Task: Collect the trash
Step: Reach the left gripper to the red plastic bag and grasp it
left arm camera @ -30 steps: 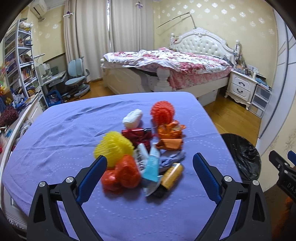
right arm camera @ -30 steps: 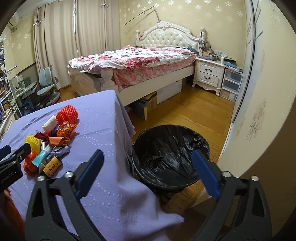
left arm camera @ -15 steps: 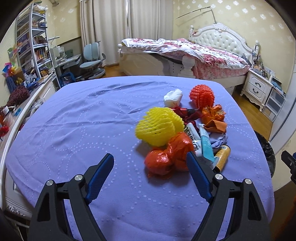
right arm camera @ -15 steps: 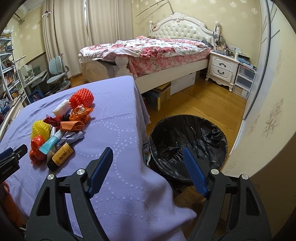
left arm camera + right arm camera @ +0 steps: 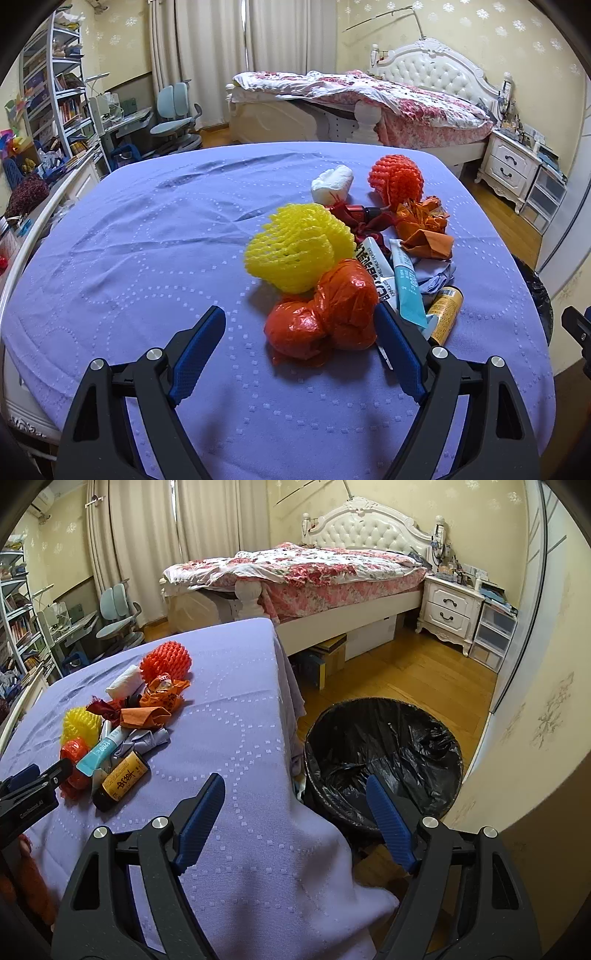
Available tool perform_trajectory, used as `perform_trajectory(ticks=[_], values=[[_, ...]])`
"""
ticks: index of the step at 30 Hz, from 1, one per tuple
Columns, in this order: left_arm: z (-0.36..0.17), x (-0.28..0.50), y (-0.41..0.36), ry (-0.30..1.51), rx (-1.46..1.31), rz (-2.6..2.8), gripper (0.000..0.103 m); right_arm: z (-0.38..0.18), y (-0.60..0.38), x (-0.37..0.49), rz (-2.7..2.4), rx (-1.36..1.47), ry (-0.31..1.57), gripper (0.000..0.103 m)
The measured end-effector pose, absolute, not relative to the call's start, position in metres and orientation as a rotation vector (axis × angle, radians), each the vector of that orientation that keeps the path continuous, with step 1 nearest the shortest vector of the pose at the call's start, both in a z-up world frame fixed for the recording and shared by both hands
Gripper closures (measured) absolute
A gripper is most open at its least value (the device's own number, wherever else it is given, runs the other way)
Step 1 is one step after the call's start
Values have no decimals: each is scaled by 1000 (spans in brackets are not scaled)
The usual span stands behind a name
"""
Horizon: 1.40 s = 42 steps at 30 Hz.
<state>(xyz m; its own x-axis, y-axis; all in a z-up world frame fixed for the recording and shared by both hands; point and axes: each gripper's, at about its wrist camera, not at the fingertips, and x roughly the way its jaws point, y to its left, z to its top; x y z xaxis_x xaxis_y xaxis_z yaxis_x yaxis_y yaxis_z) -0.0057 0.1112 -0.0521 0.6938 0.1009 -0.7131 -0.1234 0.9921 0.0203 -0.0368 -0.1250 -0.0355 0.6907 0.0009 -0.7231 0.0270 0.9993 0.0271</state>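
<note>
Crinkly orange-red plastic bag wad (image 5: 325, 312) lies at near edge of trash heap on tabletop (image 5: 147, 240). Left gripper (image 5: 299, 328) fingers spread, nothing held; jaws just reopened slightly. Right gripper (image 5: 295, 805) fingers spread, empty. Risk: slick wad squirts out, or right finger snags teal tube (image 5: 406, 284). Open cloth left of heap; black bin (image 5: 384, 753) just past tabletop's right edge.

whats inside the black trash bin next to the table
In the right wrist view the trash bin shows only its crumpled black liner; no trash is visible in it. The right gripper's finger covers part of its near side, so that patch stays unseen.
</note>
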Motion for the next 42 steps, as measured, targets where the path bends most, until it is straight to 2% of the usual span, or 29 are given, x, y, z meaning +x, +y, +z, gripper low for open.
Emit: perform_trajectory(ticks=[5,8,17,23,29,31,42], values=[[-58,-2,108,806,-15,97,21,-40,-125,-34,-7,40,827,26],[-61,-2,109,816,-33,56,38,-42,-124,-34,-4,38,831,26],[-56,-17,118,799,-51,14,52,-43,-119,-32,7,26,833,26],[-47,-22,128,786,-84,2,72,-41,-110,-31,29,11,828,26],[-47,-24,140,778,-81,24,75,-41,-99,-31,47,-6,830,26],[-44,-25,144,772,-88,28,82,-41,-97,-30,50,-11,830,26],[-46,-25,165,782,-126,53,81,-38,-82,-31,76,-35,824,26]])
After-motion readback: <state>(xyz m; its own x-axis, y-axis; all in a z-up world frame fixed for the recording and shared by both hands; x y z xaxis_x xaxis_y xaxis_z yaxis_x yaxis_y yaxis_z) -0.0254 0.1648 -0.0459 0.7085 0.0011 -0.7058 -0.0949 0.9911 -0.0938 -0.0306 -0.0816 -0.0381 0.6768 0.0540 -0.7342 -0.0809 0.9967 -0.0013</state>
